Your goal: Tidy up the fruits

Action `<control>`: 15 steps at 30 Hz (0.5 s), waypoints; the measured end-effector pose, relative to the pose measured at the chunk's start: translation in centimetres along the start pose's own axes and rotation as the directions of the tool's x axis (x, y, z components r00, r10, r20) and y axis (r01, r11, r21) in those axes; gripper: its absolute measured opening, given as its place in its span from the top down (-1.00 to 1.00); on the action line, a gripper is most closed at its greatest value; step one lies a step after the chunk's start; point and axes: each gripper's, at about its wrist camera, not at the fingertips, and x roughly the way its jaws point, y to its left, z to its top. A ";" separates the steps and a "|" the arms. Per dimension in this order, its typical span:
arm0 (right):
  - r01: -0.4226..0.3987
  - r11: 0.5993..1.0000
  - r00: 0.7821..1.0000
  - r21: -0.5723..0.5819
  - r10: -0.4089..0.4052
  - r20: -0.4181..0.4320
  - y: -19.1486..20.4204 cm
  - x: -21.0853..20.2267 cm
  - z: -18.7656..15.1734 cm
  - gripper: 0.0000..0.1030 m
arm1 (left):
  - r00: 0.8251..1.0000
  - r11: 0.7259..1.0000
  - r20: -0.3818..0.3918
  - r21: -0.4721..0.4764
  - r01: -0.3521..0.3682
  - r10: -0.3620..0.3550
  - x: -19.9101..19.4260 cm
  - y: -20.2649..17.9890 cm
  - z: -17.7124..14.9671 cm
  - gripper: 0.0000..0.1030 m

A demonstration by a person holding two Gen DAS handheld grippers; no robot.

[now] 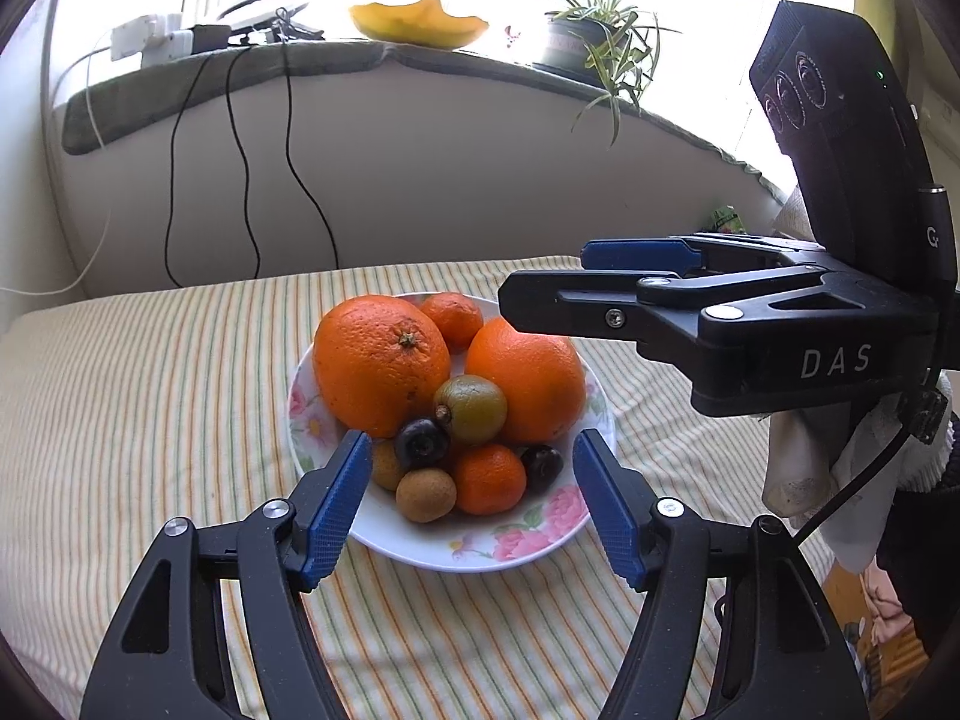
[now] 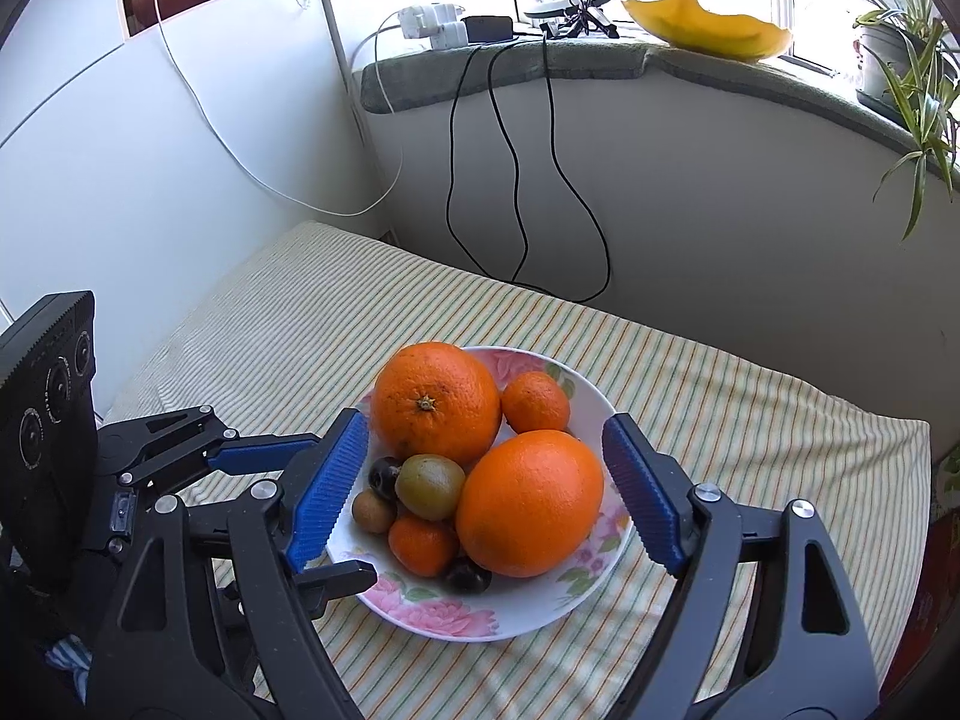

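A white floral plate [image 1: 480, 546] [image 2: 528, 606] sits on a striped cloth and holds two large oranges [image 1: 381, 363] [image 2: 435, 402], two small tangerines [image 1: 489, 478] [image 2: 535, 402], a green kiwi [image 1: 471, 408] [image 2: 432, 486], small brown fruits [image 1: 425, 495] [image 2: 372, 512] and dark plums [image 1: 422, 443] [image 2: 467, 575]. My left gripper [image 1: 474, 450] is open and empty over the plate's near rim. My right gripper [image 2: 486, 432] is open and empty, its jaws spread around the plate. The right gripper also shows in the left wrist view [image 1: 546, 282], above the right orange [image 1: 528, 384].
The striped cloth [image 1: 150, 408] [image 2: 750, 420] covers the table. Behind it is a wall with hanging black cables [image 1: 240, 180] [image 2: 510, 180]. The windowsill carries a yellow bowl [image 1: 420, 24] [image 2: 708, 30], a potted plant [image 1: 594, 42] [image 2: 900, 48] and chargers [image 1: 150, 36].
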 end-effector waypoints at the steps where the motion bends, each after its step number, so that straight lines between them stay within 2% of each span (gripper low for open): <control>1: 0.001 1.000 1.000 0.001 -0.001 0.002 0.0 -0.1 0.0 -0.61 | 1.000 1.000 0.002 -0.001 -0.001 0.001 -0.1 0.1 0.0 -0.35; 8: 0.003 1.000 1.000 0.028 -0.004 0.030 0.2 -1.5 -0.7 -0.62 | 1.000 1.000 0.019 -0.006 -0.009 0.009 -1.1 0.3 0.0 -0.38; 15: 0.025 0.998 0.997 0.060 -0.029 0.067 0.4 -3.2 -2.2 -0.78 | 0.999 1.000 0.034 -0.008 -0.028 0.028 -2.1 0.4 -0.3 -0.45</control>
